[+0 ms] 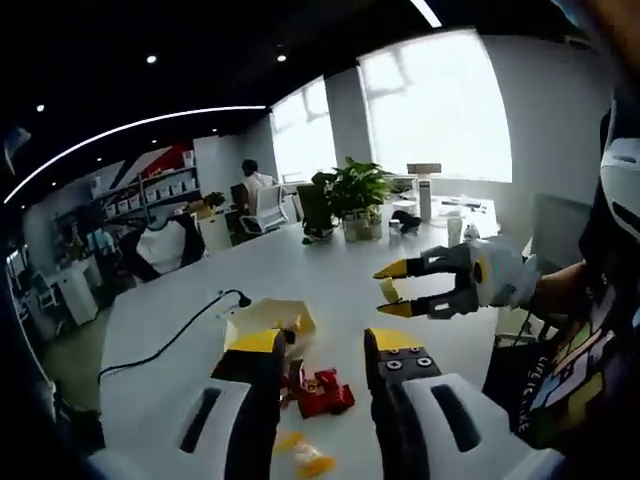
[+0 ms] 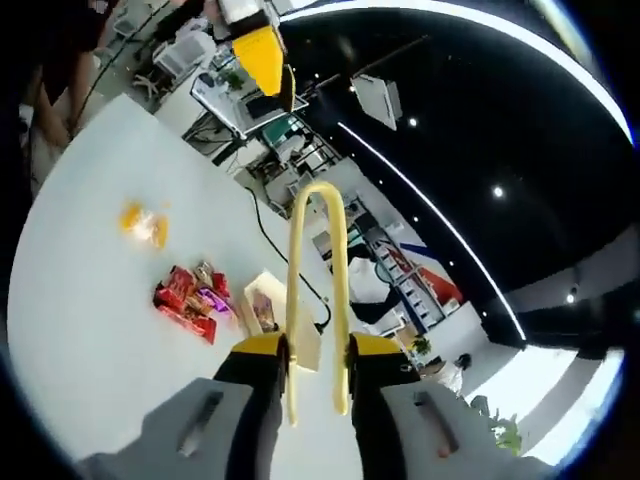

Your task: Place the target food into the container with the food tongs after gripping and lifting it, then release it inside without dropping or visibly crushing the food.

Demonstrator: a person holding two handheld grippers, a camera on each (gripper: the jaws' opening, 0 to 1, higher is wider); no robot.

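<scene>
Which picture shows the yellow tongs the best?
The right gripper view. There the yellow tongs stand up between the right gripper jaws, showing both arms and the looped end. In the left gripper view, just a small yellow bit peeks between the right gripper's tips, too small to tell.

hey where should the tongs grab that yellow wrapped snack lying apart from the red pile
Likely across the middle of the yellow wrapped snack, coming straight down from above: it lies flat and alone on the white table, its bulging center looks easier to pinch than its thin ends.

White table (image 1: 300, 262) with red snack packets (image 1: 322, 392), yellow-wrapped snack (image 1: 300, 455), pale container (image 1: 268, 322), black cable (image 1: 170, 345)
</scene>
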